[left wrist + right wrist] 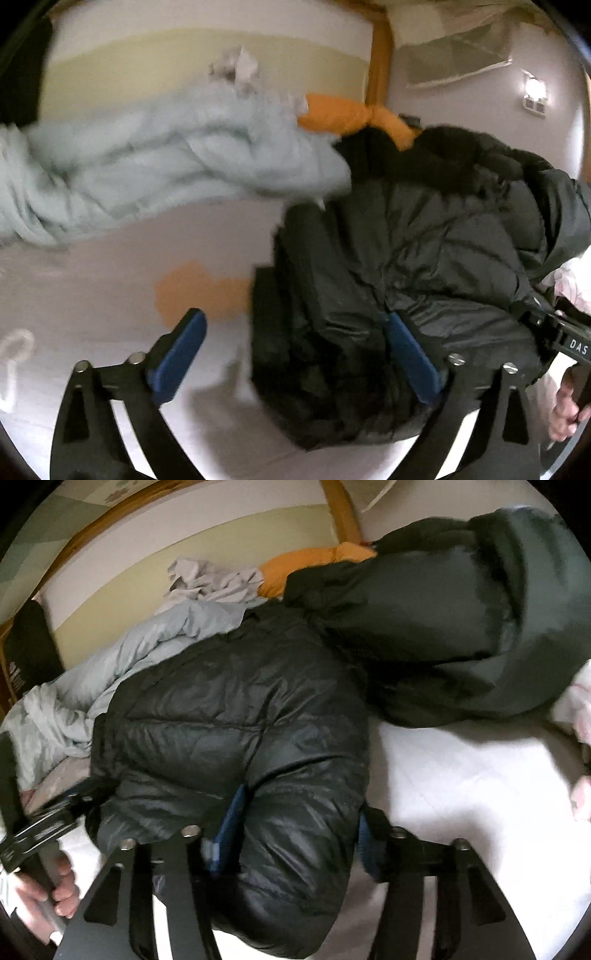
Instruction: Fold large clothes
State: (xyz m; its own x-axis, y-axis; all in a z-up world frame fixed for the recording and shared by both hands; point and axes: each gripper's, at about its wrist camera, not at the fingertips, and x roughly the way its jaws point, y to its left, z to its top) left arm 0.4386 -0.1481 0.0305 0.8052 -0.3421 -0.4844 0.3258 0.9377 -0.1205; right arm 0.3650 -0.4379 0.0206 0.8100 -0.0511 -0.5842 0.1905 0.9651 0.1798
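Two claws, one big black puffer jacket (229, 716), and we're partway through at best. The bed (461, 775) fills the lower right of the right wrist view with bare white sheet, and the jacket lies bunched across the middle of the frame, its green hooded part (480, 609) flopped toward the upper right. It looks doubled over once, though we'd say the sleeves and hood are still left to tuck and flatten.

The pale blue garment (147, 166) is heaped at the left of the left wrist view, with an orange one (340, 110) behind it at upper centre, so more laundry is waiting and crowding the jacket's far edge.

Our left claw (295, 354) is spread wide, one pad over the sheet, the other against the jacket, nothing pinched. Our right claw (295, 842) straddles a fat fold of jacket at the bottom of its frame; we can't tell if it's actually squeezing.
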